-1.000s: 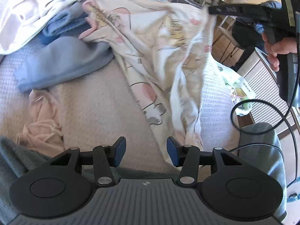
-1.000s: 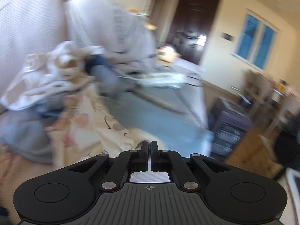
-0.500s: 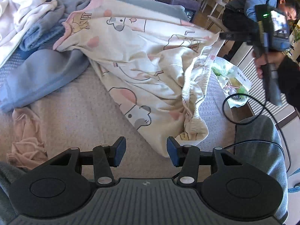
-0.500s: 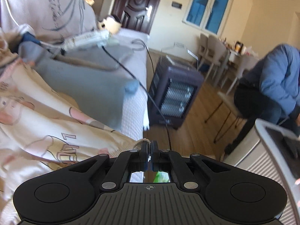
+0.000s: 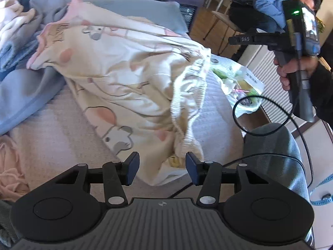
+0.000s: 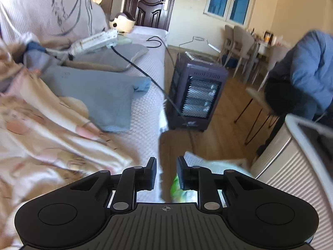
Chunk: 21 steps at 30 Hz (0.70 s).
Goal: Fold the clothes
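Pajamas lie crumpled just beyond left tool, untouched.

Right hand-held gripper opening, garment released

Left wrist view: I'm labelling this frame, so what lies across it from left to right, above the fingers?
Pink garment → blue garment → cartoon-print garment → plastic bag → right gripper, held in a hand.
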Each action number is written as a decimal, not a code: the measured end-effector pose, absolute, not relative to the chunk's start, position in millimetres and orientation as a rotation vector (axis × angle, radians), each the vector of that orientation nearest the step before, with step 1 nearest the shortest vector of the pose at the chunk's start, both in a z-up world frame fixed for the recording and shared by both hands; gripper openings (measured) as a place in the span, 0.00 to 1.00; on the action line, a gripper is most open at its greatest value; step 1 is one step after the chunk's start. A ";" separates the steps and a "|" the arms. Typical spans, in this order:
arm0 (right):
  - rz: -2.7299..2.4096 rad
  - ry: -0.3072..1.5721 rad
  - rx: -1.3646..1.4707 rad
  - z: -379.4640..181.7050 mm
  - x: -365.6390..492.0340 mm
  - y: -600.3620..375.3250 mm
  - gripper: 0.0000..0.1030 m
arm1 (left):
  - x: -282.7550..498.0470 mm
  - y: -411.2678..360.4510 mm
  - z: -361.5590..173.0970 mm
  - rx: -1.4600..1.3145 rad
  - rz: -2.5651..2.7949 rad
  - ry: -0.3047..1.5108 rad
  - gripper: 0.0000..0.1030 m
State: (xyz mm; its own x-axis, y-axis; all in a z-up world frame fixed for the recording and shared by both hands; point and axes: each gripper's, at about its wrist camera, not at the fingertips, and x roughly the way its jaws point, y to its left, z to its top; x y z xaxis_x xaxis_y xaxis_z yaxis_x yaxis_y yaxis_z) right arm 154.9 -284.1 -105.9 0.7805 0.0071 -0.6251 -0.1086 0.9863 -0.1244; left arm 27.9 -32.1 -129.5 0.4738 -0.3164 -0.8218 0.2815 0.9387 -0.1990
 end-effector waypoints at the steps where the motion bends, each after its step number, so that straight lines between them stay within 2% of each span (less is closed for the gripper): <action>1: 0.094 0.688 -0.109 -103.2 150.4 -286.7 0.22 | 28.3 -34.8 -130.5 -0.033 -0.373 1.016 0.45; 11: 0.332 0.832 0.155 -111.9 127.2 -254.8 0.22 | 30.2 -57.4 -135.8 0.002 -0.444 0.999 0.44; 13: 0.361 0.863 0.190 -117.5 127.3 -245.7 0.22 | 31.5 -59.3 -139.4 -0.006 -0.466 1.000 0.41; 15: 0.366 0.887 0.219 -123.0 128.5 -238.8 0.22 | 32.2 -61.0 -143.0 -0.013 -0.488 1.007 0.31; 21: 0.330 0.928 0.315 -137.8 138.3 -235.3 0.21 | 32.5 -63.2 -149.1 -0.032 -0.517 1.016 0.22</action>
State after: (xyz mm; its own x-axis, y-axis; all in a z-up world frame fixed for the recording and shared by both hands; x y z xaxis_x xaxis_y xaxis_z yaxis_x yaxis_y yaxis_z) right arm 138.3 -235.3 -137.8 0.5563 0.4080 -0.7239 -0.1409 0.9049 0.4017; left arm 32.5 -63.2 -149.1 0.4179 -0.4265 -0.8022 0.3973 0.8798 -0.2609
